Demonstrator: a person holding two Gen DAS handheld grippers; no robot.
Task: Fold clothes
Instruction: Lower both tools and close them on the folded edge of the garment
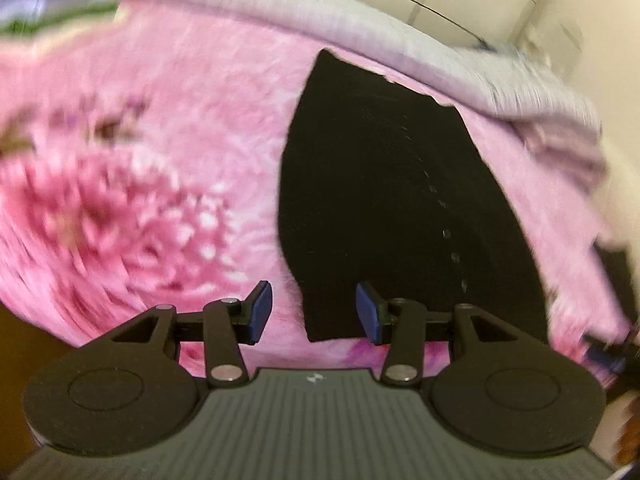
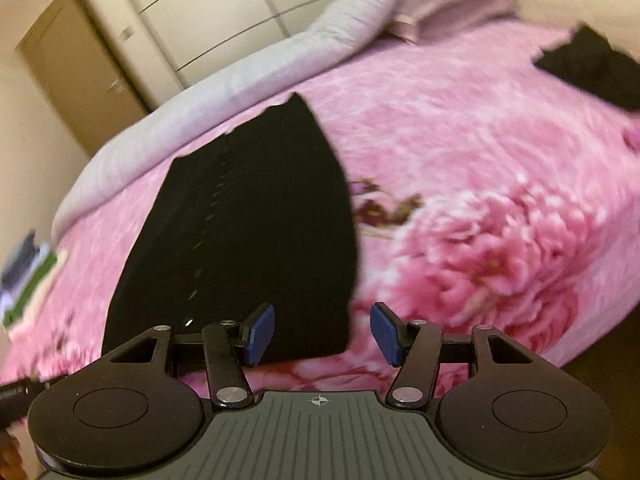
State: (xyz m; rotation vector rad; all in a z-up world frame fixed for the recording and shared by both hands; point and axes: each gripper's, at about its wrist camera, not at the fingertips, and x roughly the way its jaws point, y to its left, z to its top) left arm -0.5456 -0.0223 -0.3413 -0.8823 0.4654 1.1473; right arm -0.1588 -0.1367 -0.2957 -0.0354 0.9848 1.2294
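Note:
A black garment (image 1: 400, 200) lies flat on a pink flowered blanket (image 1: 160, 160), folded into a long narrow shape with a row of small buttons down it. My left gripper (image 1: 314, 312) is open just above the garment's near left corner, nothing between its blue pads. In the right wrist view the same black garment (image 2: 248, 232) stretches away from me on the pink blanket (image 2: 460, 160). My right gripper (image 2: 322, 334) is open over the garment's near right corner, empty.
A second dark garment (image 2: 592, 64) lies crumpled at the bed's far right. A grey quilt edge (image 2: 240, 76) runs along the far side, with a folded pinkish cloth (image 2: 448, 4). Stacked items (image 2: 28, 280) sit at the left. A wardrobe (image 2: 208, 12) and door (image 2: 76, 56) stand behind.

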